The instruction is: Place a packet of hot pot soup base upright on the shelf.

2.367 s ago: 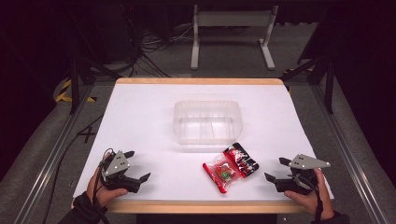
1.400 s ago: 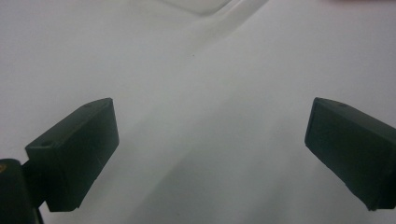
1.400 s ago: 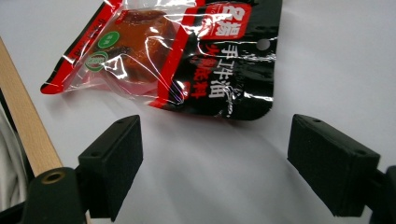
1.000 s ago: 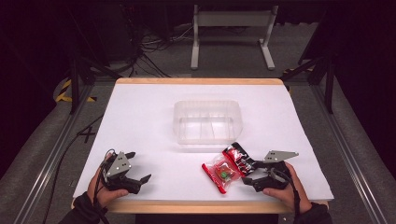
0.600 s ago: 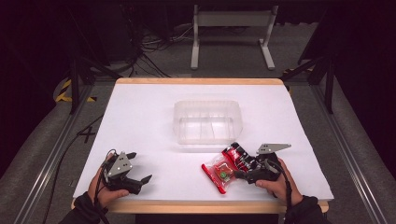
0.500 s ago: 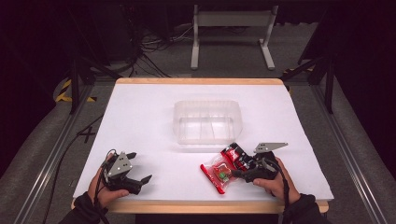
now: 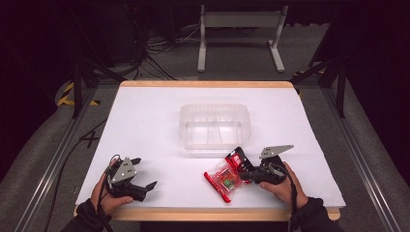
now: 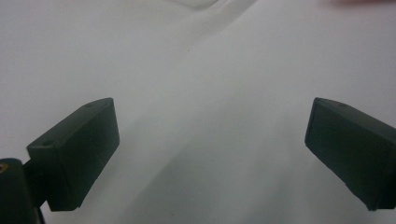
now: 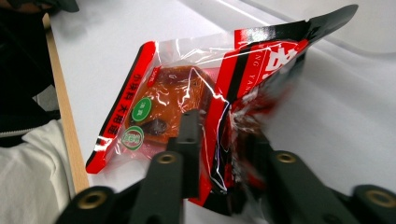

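Observation:
A red and clear snack packet (image 7: 223, 177) with a brown piece inside lies near the table's front edge, right of centre. My right gripper (image 7: 246, 175) comes at it from the right, and its jaws have just been closing on the packet's right end. In the right gripper view the packet (image 9: 182, 88) is crumpled between the two black jaws of the right gripper (image 9: 224, 137), its far corner tipped up. My left gripper (image 7: 145, 172) rests at the front left of the table. In the left gripper view the left gripper (image 8: 210, 135) stands open over bare white surface.
A clear plastic container (image 7: 215, 126) with dividers stands in the middle of the white table (image 7: 145, 116), just behind the packet. The wooden front edge (image 9: 65, 126) runs close to the packet. A metal stand (image 7: 239, 29) and cables lie on the floor beyond.
My right gripper moved left to the packet and its jaws closed on the right end, nudging the packet slightly left and tipping a corner up. The left gripper stayed still.

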`<move>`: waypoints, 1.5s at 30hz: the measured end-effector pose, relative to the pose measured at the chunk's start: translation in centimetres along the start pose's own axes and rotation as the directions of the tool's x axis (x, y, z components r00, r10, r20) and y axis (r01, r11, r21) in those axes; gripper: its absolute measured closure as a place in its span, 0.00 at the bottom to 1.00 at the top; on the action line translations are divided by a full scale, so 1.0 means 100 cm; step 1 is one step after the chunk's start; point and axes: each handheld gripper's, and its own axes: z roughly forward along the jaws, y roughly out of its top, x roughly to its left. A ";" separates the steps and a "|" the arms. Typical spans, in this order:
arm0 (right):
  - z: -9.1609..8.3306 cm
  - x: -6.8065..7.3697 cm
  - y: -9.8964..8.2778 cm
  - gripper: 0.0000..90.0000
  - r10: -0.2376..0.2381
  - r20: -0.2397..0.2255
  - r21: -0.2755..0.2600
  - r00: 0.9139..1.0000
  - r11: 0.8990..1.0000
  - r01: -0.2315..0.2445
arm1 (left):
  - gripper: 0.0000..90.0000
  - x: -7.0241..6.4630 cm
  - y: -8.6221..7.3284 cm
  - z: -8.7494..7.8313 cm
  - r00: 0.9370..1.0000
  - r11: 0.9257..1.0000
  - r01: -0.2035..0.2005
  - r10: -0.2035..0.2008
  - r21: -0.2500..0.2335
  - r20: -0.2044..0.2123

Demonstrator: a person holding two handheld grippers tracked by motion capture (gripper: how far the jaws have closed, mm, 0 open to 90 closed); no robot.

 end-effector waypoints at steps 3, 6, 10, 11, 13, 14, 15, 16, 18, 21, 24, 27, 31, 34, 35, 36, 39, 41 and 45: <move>-0.002 0.003 0.001 0.95 -0.027 0.013 0.000 1.000 1.000 0.027 | 0.04 0.000 0.000 0.000 1.000 1.000 0.000 0.000 -0.001 0.000; -0.006 0.007 0.002 1.00 -0.060 0.026 -0.012 0.998 0.998 0.060 | 0.04 0.000 0.000 0.000 1.000 1.000 0.002 -0.002 -0.002 0.001; -0.012 0.013 0.004 1.00 -0.085 0.018 -0.041 0.996 0.995 0.086 | 0.04 0.001 0.000 -0.001 1.000 1.000 0.004 -0.004 -0.007 0.004; -0.014 0.015 0.005 1.00 -0.092 0.019 -0.047 0.996 0.995 0.092 | 0.04 0.001 0.000 -0.001 1.000 1.000 0.005 -0.005 -0.006 0.002; -0.018 0.018 0.006 1.00 -0.096 0.010 -0.061 0.995 0.993 0.097 | 0.04 0.001 0.000 -0.001 1.000 1.000 0.004 -0.004 -0.008 0.003; -0.020 0.020 0.007 1.00 -0.100 0.010 -0.064 0.995 0.993 0.100 | 0.04 0.001 0.000 -0.001 1.000 1.000 0.004 -0.004 -0.008 0.002; -0.023 0.021 0.008 1.00 -0.102 0.011 -0.071 0.995 0.992 0.103 | 0.04 0.001 0.000 -0.001 1.000 1.000 0.005 -0.005 -0.010 0.003; -0.026 0.023 0.009 1.00 -0.105 0.010 -0.077 0.994 0.991 0.106 | 0.04 0.001 0.000 -0.001 1.000 1.000 0.005 -0.005 -0.011 0.005; -0.032 0.025 0.010 1.00 -0.114 0.018 -0.087 0.993 0.990 0.115 | 0.04 0.001 0.000 -0.001 1.000 1.000 0.008 -0.008 -0.012 0.007; -0.037 0.027 0.011 1.00 -0.117 0.020 -0.098 0.993 0.988 0.118 | 0.04 0.001 0.000 -0.001 1.000 1.000 0.008 -0.008 -0.012 0.006; -0.045 0.032 0.013 1.00 -0.126 0.046 -0.107 0.991 0.986 0.131 | 0.04 0.001 0.000 -0.002 1.000 1.000 0.007 -0.006 -0.012 0.004; -0.052 0.037 0.014 1.00 -0.141 0.060 -0.122 0.988 0.982 0.147 | 0.04 0.001 0.000 -0.002 1.000 1.000 0.005 -0.005 -0.015 0.003; -0.058 0.042 0.013 1.00 -0.161 0.069 -0.120 0.985 0.978 0.168 | 0.04 0.001 0.000 -0.003 1.000 1.000 0.007 -0.007 -0.017 0.002; -0.062 0.045 0.014 1.00 -0.169 0.079 -0.127 0.982 0.976 0.178 | 0.04 0.001 0.000 -0.003 1.000 1.000 0.006 -0.006 -0.016 0.000; -0.064 0.045 0.014 1.00 -0.169 0.081 -0.135 0.982 0.975 0.179 | 0.04 0.001 0.000 -0.003 1.000 1.000 0.007 -0.007 -0.018 0.000; -0.066 0.046 0.014 1.00 -0.171 0.086 -0.137 0.982 0.974 0.182 | 0.04 0.000 0.000 -0.003 1.000 1.000 0.006 -0.006 -0.018 -0.002; -0.072 0.049 0.016 1.00 -0.180 0.109 -0.143 0.977 0.970 0.195 | 0.04 0.000 0.000 -0.003 1.000 1.000 0.007 -0.007 -0.019 -0.004; -0.073 0.050 0.016 1.00 -0.180 0.112 -0.146 0.977 0.970 0.195 | 0.04 0.000 0.000 -0.003 1.000 1.000 0.007 -0.007 -0.018 -0.004; -0.078 0.049 0.018 1.00 -0.161 0.144 -0.164 0.976 0.969 0.184 | 0.04 0.000 0.000 -0.003 1.000 1.000 0.010 -0.010 -0.018 -0.001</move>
